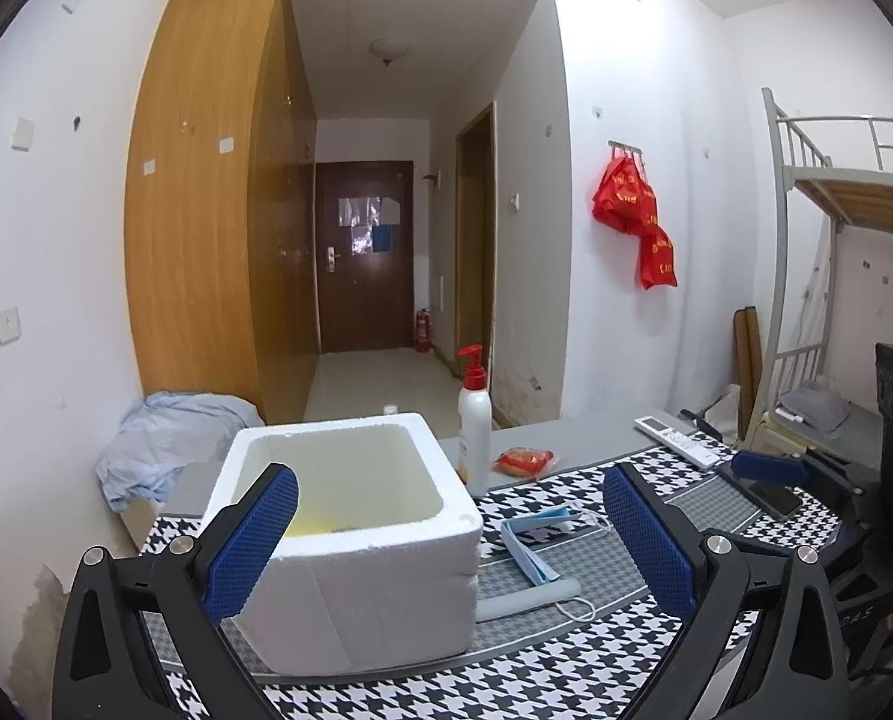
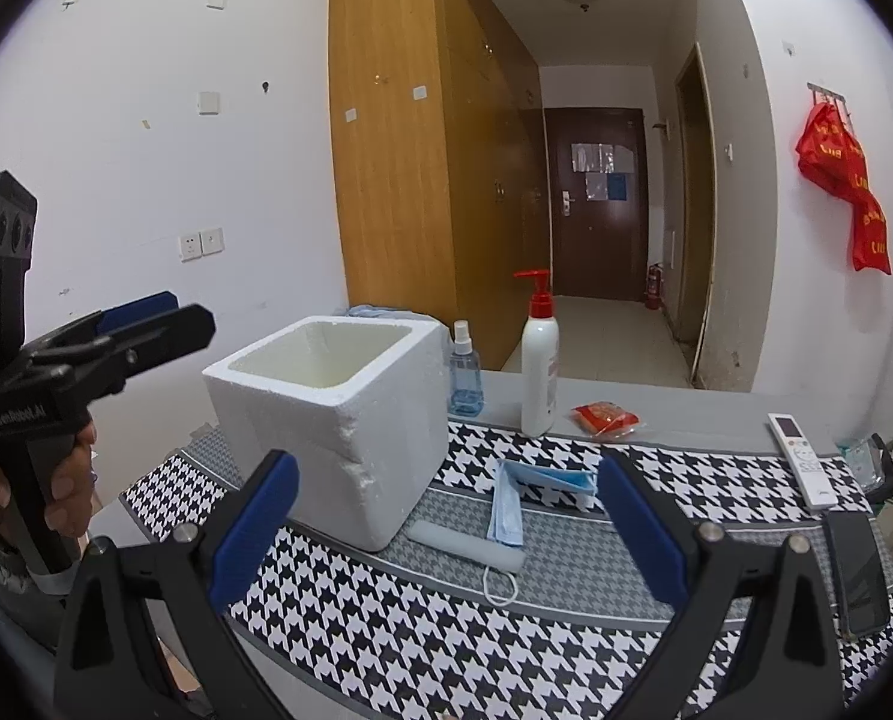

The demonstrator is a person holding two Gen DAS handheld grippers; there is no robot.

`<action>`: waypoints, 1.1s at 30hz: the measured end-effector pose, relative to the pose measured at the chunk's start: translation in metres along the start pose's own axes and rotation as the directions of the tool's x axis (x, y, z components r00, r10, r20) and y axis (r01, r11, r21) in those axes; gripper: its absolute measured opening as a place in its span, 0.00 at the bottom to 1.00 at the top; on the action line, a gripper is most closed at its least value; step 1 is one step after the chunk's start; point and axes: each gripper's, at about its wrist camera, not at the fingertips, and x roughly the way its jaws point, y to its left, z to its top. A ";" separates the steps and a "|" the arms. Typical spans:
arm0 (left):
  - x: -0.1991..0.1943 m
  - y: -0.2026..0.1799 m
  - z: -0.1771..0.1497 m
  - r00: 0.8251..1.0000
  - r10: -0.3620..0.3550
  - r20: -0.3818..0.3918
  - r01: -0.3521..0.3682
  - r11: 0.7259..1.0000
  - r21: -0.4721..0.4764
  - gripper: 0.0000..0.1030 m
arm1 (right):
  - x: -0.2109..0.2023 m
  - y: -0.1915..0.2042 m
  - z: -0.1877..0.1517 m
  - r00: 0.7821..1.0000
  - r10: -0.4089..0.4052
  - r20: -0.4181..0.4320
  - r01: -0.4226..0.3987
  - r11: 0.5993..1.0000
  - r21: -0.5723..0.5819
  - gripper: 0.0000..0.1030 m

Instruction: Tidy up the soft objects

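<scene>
1. Right wrist view: the right gripper (image 2: 446, 525) has its jaws spread wide and empty, raised above the mat (image 2: 566, 648) on the near side of the box (image 2: 350, 420).
2. The left gripper (image 1: 449, 531) is also wide apart and empty; its left pad shows in front of the box's near-left wall, though I cannot tell if it touches.
3. The soft things lie on the mat just right of the box: blue masks (image 2: 509, 507) in a folded heap, and a pale grey roll (image 2: 464, 546) touching the heap's near edge, close to the box's near-right corner. A white ear loop (image 2: 499, 585) trails toward the camera.
4. The box is open-topped and looks nearly empty inside, so I judge nothing much has been stowed yet.
5. To do this step well, take the masks with the right gripper, which sits nearest. Close across the stacked middle, not on the loop, or the layers may fan out and drop.
6. Lift clear of the roll first; it touches the masks and could drag along.
7. The foam box looks light. Steady it with the left gripper, or release from above its rim without brushing the wall.
8. Keep away from the pump bottle (image 2: 539, 360) and spray bottle (image 2: 466, 372) behind the box.
</scene>
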 end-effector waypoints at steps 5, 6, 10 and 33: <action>0.000 -0.007 -0.011 0.999 0.034 0.008 -0.034 0.999 -0.007 0.99 | -0.009 0.001 -0.005 1.000 -0.008 0.006 0.008 1.000 -0.009 0.98; -0.001 -0.010 -0.014 0.999 0.042 0.010 -0.042 0.999 -0.002 0.99 | -0.009 0.001 -0.006 1.000 -0.008 0.007 0.008 1.000 -0.009 0.98; 0.002 -0.015 -0.024 0.999 0.037 0.013 -0.037 0.999 -0.009 0.99 | -0.009 0.000 -0.010 1.000 -0.010 0.003 0.010 1.000 -0.014 0.98; 0.029 -0.030 -0.076 0.998 0.005 -0.070 -0.007 0.999 -0.041 0.99 | 0.008 -0.016 -0.046 0.996 0.012 -0.083 -0.011 1.000 0.006 0.98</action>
